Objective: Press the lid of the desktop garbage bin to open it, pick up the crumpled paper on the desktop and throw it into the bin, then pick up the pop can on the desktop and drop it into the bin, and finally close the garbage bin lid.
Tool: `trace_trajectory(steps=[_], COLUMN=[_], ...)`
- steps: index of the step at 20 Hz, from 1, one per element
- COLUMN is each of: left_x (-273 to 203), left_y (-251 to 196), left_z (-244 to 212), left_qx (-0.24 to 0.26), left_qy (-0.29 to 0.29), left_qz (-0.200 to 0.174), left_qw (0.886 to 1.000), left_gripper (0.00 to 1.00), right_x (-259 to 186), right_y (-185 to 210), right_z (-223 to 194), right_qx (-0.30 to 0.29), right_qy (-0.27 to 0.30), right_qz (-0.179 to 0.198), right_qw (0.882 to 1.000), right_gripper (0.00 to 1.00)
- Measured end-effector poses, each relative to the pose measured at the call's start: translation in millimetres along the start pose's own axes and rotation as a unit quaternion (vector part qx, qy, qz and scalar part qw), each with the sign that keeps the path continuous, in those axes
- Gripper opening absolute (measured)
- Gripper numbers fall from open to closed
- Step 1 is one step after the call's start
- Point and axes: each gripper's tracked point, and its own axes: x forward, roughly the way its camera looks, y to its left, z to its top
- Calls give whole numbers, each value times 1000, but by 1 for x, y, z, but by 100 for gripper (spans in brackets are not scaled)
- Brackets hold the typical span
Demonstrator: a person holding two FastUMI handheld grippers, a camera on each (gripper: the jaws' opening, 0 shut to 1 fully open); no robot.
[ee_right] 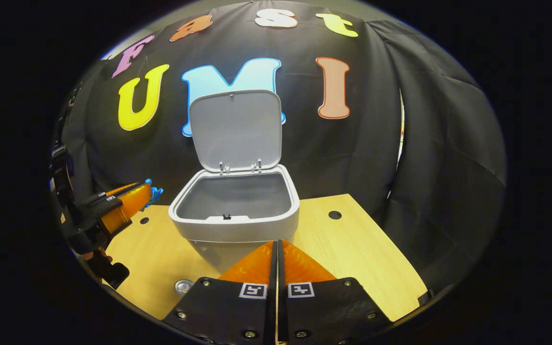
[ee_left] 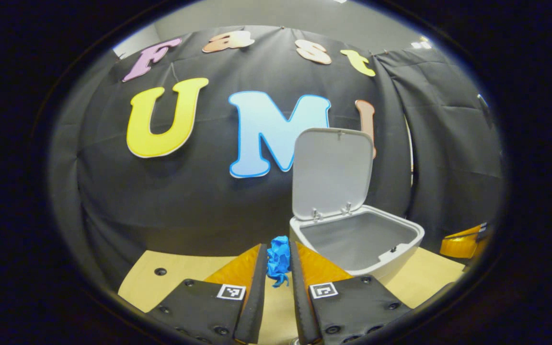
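the left gripper (ee_left: 278,282) is closed on the crumpled paper (ee_left: 278,259), a blue wad pinched between both fingers and lifted off the desktop (ee_left: 175,278). in the right gripper view the same left gripper (ee_right: 149,194) comes in from the left edge, with the paper (ee_right: 155,193) sticking out at its tips, just beside the bin's left wall and about level with the rim.

moving right, the garbage bin (ee_right: 237,225) stands in the middle of the desktop with its lid (ee_right: 235,129) swung fully upright, so the opening step looks finished and the step in hand is carrying the paper to the bin. in the left gripper view the bin (ee_left: 357,239) sits just to the right of the held paper, its hollow showing no contents.

the next move, as i judge it, calls for shifting the left gripper rightward until the wad hangs over the opening, then spreading the fingers to let it fall.

further right, the right gripper (ee_right: 277,268) hangs in front of the bin with its fingers pressed together and nothing between them. i can't make out the pop can with any certainty.
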Motion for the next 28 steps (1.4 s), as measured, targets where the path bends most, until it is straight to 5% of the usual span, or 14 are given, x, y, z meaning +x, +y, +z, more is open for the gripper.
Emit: trace_trajectory(steps=[11,16,28], left_x=[24,30,10], left_y=[-72,-76,-6], left_z=[19,20,17], left_qx=[1,0,-4], left_qy=[-11,-6,-5], left_qz=[-73,-80,-9], left_qw=[997,997,1000], left_gripper=[39,80,95], right_x=[-8,-9,0], right_y=[-39,-43,6], right_z=[-10,-13,-16], right_qx=[36,43,28], right_qy=[4,7,16], right_qz=[-41,-47,11], right_qw=[999,998,999], right_gripper=[2,1,2])
